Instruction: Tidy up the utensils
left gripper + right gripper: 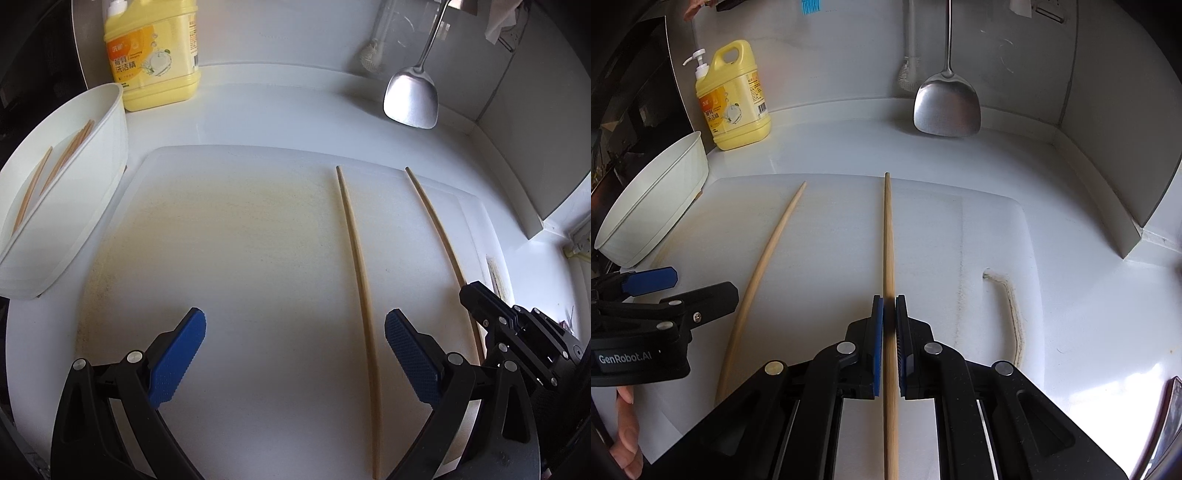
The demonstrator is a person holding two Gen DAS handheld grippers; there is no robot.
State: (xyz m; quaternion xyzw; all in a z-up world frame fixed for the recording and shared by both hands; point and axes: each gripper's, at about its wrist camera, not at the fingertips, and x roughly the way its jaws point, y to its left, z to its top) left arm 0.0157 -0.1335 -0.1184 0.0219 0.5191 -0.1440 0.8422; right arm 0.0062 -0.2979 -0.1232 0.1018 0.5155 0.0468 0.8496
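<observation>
Left wrist: left tool [295, 354] spread, holding nothing, over the board [240, 240]; 2 chopsticks lie on the board, more in the white tub [92, 177] at left. Right wrist: right tool [889, 332] pinches the right chopstick [887, 229]; the left chopstick [764, 266] lies loose beside it.
</observation>
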